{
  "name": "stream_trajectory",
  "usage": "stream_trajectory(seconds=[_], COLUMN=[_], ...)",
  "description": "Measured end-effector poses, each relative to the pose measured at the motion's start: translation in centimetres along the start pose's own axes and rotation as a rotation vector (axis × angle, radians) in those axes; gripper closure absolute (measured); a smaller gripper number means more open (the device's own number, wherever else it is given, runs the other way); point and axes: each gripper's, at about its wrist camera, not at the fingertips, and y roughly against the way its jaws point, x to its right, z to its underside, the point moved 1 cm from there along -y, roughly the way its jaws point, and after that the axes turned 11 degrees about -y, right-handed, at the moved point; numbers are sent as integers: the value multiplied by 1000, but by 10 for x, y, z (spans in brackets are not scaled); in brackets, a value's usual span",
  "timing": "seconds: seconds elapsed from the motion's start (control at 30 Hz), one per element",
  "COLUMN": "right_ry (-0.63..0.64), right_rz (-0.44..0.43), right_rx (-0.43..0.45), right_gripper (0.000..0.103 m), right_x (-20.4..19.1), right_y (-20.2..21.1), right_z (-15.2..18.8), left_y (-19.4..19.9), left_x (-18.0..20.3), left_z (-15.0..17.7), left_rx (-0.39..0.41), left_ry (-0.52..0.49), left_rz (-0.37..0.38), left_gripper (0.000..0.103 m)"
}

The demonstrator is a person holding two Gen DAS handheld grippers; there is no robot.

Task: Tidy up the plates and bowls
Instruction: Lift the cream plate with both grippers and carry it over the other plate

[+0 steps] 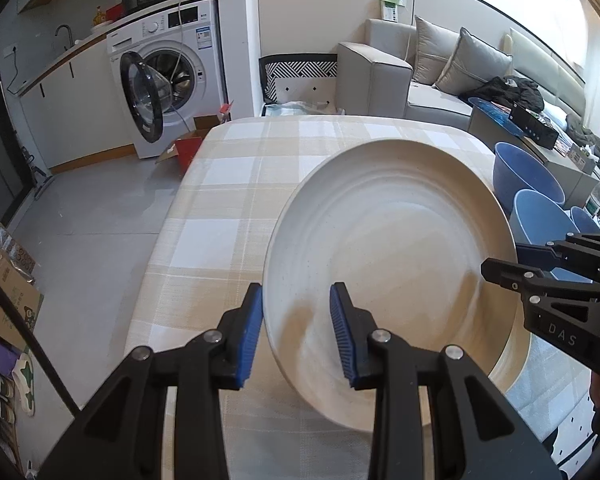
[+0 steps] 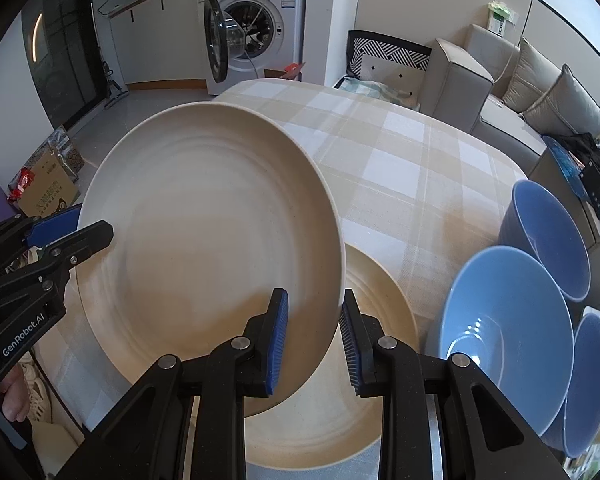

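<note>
Right wrist view: right gripper (image 2: 314, 340) pinching the near rim of the cream plate (image 2: 204, 248), jaws pressing on its edge; left gripper (image 1: 296, 332) clamping the opposite rim. Hanging tilted above a second plate (image 2: 364, 392) lying on the checked table (image 2: 400, 152). Sitting just beside: three blue bowls (image 2: 508, 328).

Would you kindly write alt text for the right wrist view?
Two claws, the right claw and the left claw, hold a large cream plate tilted above a second cream plate on a checked tablecloth. Three blue bowls sit to the right.
</note>
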Motion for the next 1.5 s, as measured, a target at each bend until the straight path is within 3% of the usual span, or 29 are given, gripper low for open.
stream_trajectory(seconds=[1.5], right_ry=[-28], right_rz=[126], right_rx=[-21], right_gripper=[77], right_x=[42], right_y=[-20], right_z=[54], left_y=[-52], left_x=[55], left_z=[-2], left_rx=[-41], left_ry=[-113], left_rz=[62], left_gripper=[71])
